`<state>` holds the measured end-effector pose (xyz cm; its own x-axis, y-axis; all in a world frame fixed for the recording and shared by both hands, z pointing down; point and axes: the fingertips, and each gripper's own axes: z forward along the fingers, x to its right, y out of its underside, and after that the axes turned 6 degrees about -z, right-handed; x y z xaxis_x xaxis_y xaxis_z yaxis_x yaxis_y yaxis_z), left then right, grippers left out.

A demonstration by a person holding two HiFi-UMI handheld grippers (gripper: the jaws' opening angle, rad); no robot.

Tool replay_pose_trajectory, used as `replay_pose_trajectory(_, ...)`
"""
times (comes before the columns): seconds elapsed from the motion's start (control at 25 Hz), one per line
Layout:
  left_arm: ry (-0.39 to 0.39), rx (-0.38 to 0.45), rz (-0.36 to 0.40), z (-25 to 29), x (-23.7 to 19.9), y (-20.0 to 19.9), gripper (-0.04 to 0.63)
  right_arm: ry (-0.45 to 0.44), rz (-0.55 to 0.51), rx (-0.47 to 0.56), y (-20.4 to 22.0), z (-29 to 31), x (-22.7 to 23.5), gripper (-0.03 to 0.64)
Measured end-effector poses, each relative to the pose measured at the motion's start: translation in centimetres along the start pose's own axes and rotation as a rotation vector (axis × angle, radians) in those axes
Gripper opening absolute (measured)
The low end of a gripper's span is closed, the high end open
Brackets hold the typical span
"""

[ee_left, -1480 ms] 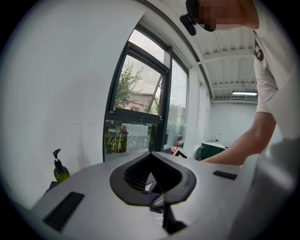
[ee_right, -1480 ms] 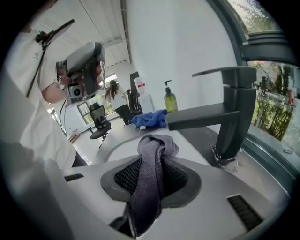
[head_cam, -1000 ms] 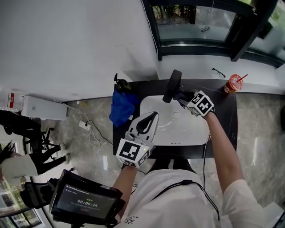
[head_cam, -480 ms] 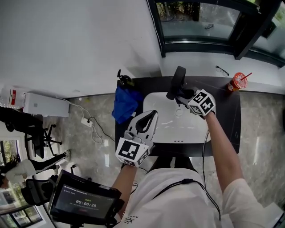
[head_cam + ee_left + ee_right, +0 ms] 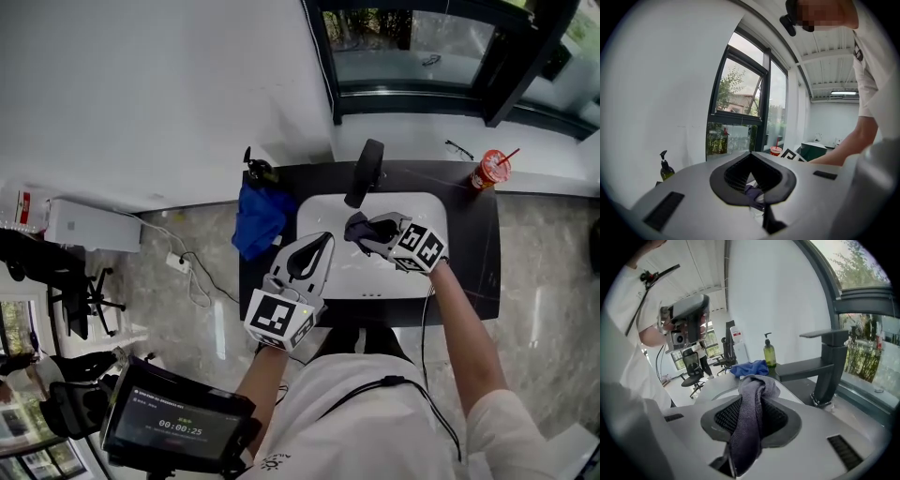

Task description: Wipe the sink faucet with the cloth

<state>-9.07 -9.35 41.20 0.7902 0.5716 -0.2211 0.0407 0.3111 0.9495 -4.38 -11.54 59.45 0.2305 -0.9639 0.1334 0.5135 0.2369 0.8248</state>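
- The left gripper [image 5: 323, 244] is nearest, on the near side of the faucet [image 5: 364, 173] and left of it; the left gripper view shows its jaws together at the tips with nothing clamped, which the head view only hints at.
- Through the hollow between those jaws, that same view catches a scrap of the grey-purple cloth [image 5: 354, 225] beyond; it is not in this gripper.
- The right gripper [image 5: 370, 232] sits just in front of the faucet, over the white sink [image 5: 412, 202]; the head view shows only a dark bunch at its tip, while the right gripper view shows the jaws clamped on the cloth, which runs up between the pads and folds over past the tips.
- The cloth is short of the faucet and not touching it; the spout is beyond it.
- Left of the faucet a blue cloth [image 5: 258, 220] lies on the black counter [image 5: 469, 244]; a soap bottle [image 5: 769, 354] stands behind it.
- Right of the faucet, well apart, is a red cup [image 5: 487, 172] with a straw.
- Count: two grippers; two cloths, one held and one lying; one faucet; one bottle; one cup.
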Motion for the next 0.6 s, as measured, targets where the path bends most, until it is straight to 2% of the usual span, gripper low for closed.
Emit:
replay_pose_trajectory(0.12,0.012,0.015,0.006,-0.6,0.6,-0.4,-0.006,0.093,-0.035,0.012,-0.8,-3.2,-2.3,0.115)
replay_pose_trajectory(0.28,0.045,0.024,0.012,-0.2,0.8,-0.7,-0.006,0.282,0.024,0.069,-0.7,-9.1,-3.5,0.115)
replay_pose_trajectory(0.6,0.226,0.044,0.040,2.5,6.8,-1.2,-0.006,0.724,0.164,0.072,5.3,-20.8,-6.1,0.115)
